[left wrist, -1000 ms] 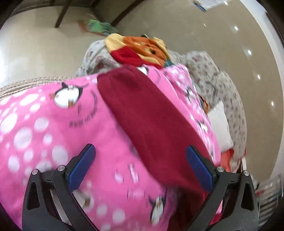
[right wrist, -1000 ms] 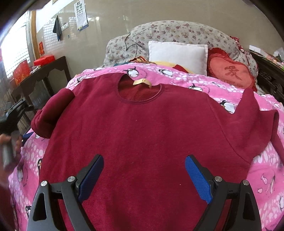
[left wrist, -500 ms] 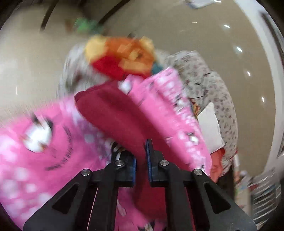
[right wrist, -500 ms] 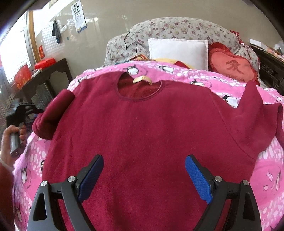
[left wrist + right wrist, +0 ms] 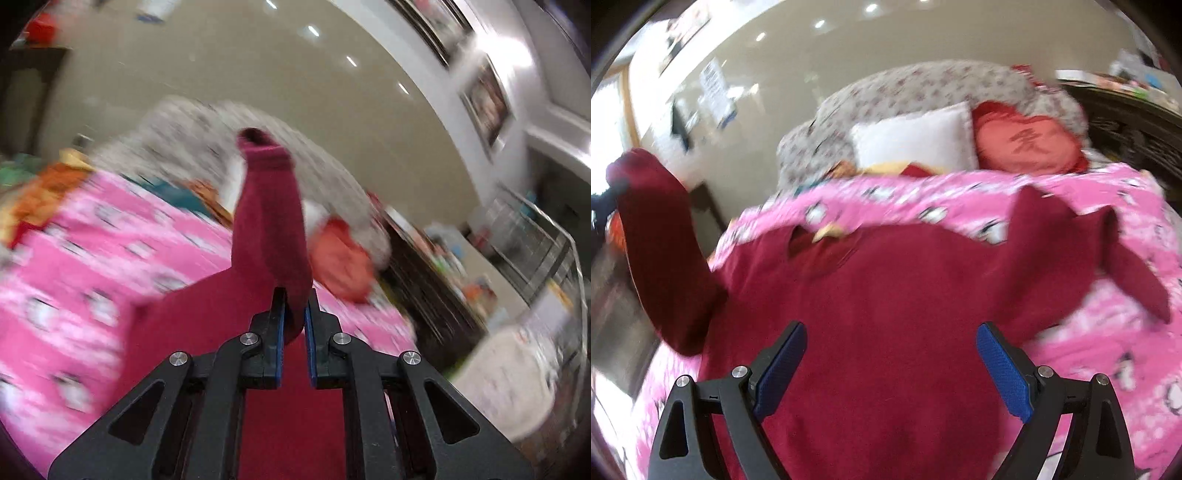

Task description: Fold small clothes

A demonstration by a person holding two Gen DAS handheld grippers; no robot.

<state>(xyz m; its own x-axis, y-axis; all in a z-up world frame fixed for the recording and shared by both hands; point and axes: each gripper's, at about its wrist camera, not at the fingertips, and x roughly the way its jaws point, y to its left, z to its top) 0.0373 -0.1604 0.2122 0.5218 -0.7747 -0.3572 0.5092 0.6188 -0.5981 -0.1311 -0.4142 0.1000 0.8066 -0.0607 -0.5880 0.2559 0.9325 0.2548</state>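
Left gripper (image 5: 294, 314) clamped on the sweater's sleeve (image 5: 269, 221), which stands up mid-frame, cuff on top. Right gripper (image 5: 891, 363) spread wide, nothing pinched, over the dark red sweater (image 5: 886, 314) lying across the pink blanket (image 5: 1108, 332). White pillow (image 5: 916, 142) and what looks like a red cushion (image 5: 1027, 144) upper centre, blurred.

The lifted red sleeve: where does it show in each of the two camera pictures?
Left wrist view: the sleeve stands up in the centre, pinched by the left hand-held gripper, cuff at the top.
Right wrist view: the sleeve rises at the far left edge, joined to the sweater.
Shared landmark: the red heart cushion.
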